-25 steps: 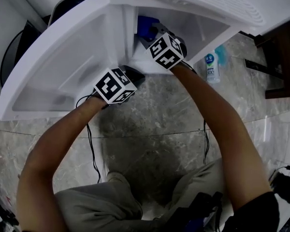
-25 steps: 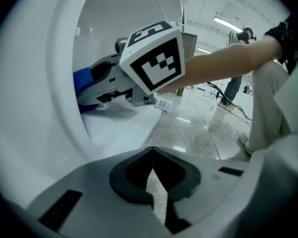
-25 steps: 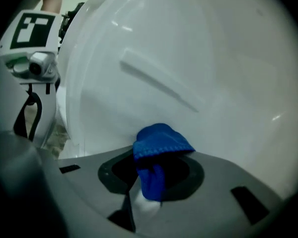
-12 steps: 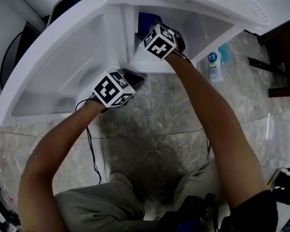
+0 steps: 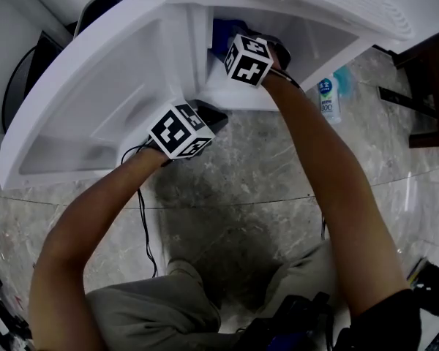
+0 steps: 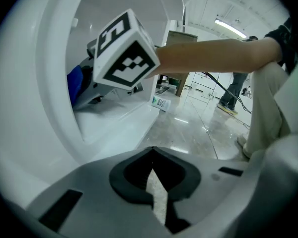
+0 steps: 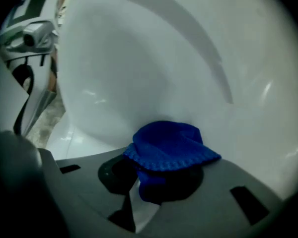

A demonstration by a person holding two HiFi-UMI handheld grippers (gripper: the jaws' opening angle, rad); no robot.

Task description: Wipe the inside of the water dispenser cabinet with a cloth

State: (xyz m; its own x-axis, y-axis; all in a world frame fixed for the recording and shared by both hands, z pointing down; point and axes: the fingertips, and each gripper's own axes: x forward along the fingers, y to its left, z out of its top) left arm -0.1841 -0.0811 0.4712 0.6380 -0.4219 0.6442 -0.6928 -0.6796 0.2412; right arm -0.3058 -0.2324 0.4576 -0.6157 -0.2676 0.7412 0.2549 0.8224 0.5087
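Observation:
The white water dispenser cabinet [image 5: 314, 31] stands open, with its door [image 5: 95, 101] swung out to the left. My right gripper [image 5: 233, 41] reaches inside, its marker cube on top, and is shut on a blue cloth [image 5: 221, 29]. In the right gripper view the bunched blue cloth [image 7: 169, 150] sits between the jaws of the right gripper [image 7: 154, 175] and presses on the cabinet's white inner wall [image 7: 154, 73]. My left gripper [image 5: 205, 114] stays at the door's lower corner; in its own view the left gripper [image 6: 151, 170] is shut with nothing in it.
A small white bottle [image 5: 328, 99] lies on the marble floor [image 5: 234, 189] right of the cabinet. Dark wooden furniture [image 5: 424, 57] stands at the far right. A black round object [image 5: 25, 79] is behind the door. Cables hang from both grippers.
My right gripper has gone a little deeper into the cabinet with the cloth and has rolled, so its cube shows another face. The left gripper has kept its place.

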